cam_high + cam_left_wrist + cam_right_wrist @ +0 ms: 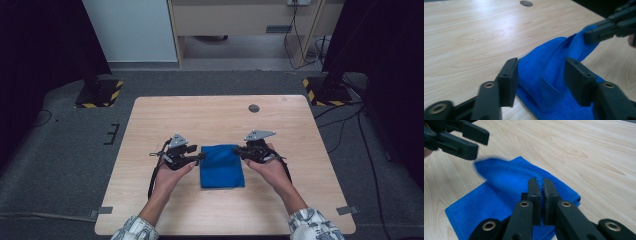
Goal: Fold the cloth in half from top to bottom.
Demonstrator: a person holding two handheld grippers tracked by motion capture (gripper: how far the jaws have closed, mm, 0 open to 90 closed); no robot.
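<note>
Right gripper view: right gripper fingers pinch blue cloth; left gripper fingers apparently apart, gripping nothing.

Bright blue cloth, pale wood-grain table, black tongs, patterned white sleeves

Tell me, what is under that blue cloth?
The blue cloth lies folded on the wooden table; bare wood shows all around it. The right gripper pinches one raised edge. Whatever lies beneath the folds is covered.
</note>
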